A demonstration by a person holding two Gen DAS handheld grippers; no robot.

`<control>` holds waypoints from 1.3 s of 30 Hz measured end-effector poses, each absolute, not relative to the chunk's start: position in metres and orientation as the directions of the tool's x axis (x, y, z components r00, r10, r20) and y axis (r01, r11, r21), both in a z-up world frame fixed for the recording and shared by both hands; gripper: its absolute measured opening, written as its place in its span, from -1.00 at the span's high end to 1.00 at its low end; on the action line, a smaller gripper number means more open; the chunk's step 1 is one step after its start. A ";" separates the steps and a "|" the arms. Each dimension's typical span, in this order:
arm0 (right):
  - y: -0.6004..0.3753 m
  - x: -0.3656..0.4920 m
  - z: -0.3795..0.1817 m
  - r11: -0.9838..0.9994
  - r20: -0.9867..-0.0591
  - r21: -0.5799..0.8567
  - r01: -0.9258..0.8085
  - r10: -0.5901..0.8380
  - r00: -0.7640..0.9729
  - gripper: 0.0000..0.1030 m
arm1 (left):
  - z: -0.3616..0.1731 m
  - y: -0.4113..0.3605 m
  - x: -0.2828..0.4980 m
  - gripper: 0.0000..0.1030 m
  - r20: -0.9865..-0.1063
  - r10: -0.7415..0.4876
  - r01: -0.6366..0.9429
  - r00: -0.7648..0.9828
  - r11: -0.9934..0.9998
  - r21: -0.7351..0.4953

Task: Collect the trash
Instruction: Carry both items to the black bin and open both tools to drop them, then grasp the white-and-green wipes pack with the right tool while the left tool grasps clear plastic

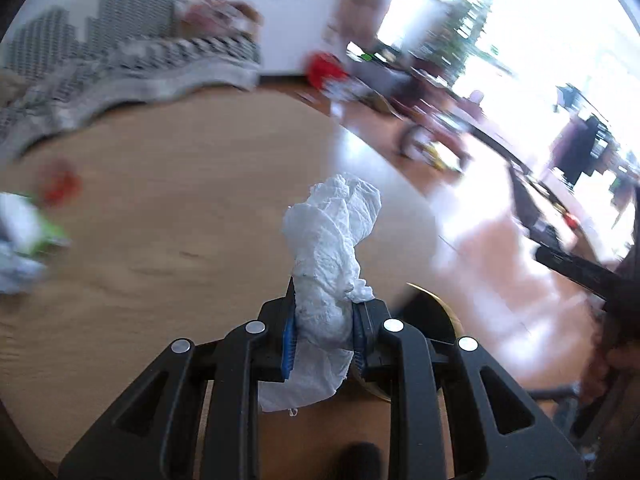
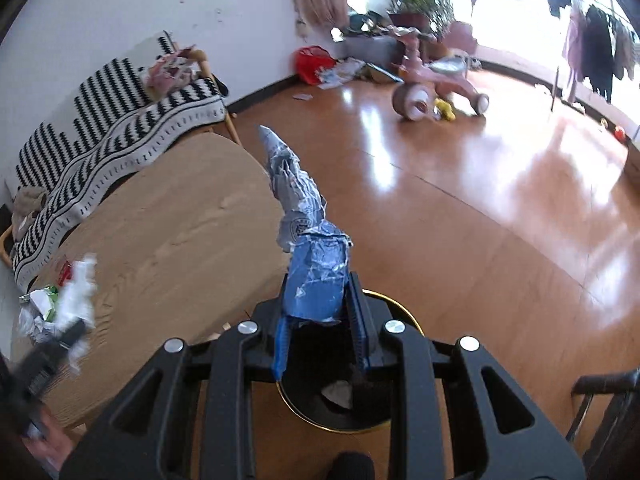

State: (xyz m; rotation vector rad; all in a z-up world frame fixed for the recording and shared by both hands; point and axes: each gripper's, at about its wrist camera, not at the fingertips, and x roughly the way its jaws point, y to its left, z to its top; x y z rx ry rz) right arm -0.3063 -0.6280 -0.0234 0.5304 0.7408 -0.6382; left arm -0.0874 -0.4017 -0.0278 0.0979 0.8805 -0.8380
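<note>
My left gripper [image 1: 324, 332] is shut on a crumpled white tissue [image 1: 332, 240] that sticks up from between the blue pads, over the edge of the round wooden table [image 1: 160, 220]. My right gripper [image 2: 322, 336] is shut on a crushed blue and silver foil wrapper [image 2: 316, 276], held above a black bin with a gold rim [image 2: 340, 408] on the floor. Part of that bin [image 1: 436, 312] shows just right of the left gripper. In the right wrist view the left gripper and its white tissue [image 2: 80, 288] appear blurred at the far left over the table.
More trash, a green and white wrapper pile [image 2: 40, 308], lies at the table's left side. A black-and-white striped sofa [image 2: 120, 136] stands behind the table. On the shiny wooden floor stand a pink tricycle [image 2: 432, 88] and a red bag [image 2: 312, 60]. A dark chair [image 2: 608, 400] is at right.
</note>
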 end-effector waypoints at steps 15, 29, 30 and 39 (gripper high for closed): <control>-0.650 -0.300 -0.078 0.634 -0.875 0.260 0.728 -0.165 0.456 0.50 | -0.108 -0.509 -0.149 0.57 -0.807 -0.576 0.768 0.132 0.574 -0.284; -0.657 -0.305 -0.071 0.600 -0.860 0.278 0.750 -0.192 0.473 -0.37 | -0.101 -0.527 -0.150 -0.41 -0.773 -0.621 0.778 0.131 0.547 -0.308; -0.656 -0.305 -0.069 0.600 -0.858 0.276 0.751 -0.198 0.474 -0.37 | -0.100 -0.526 -0.149 -0.41 -0.773 -0.621 0.777 0.132 0.549 -0.308; -0.640 -0.286 -0.049 0.631 -0.815 0.306 0.713 -0.214 0.538 -0.44 | -0.078 -0.481 -0.127 -0.73 -0.767 -0.614 0.747 0.187 0.595 -0.295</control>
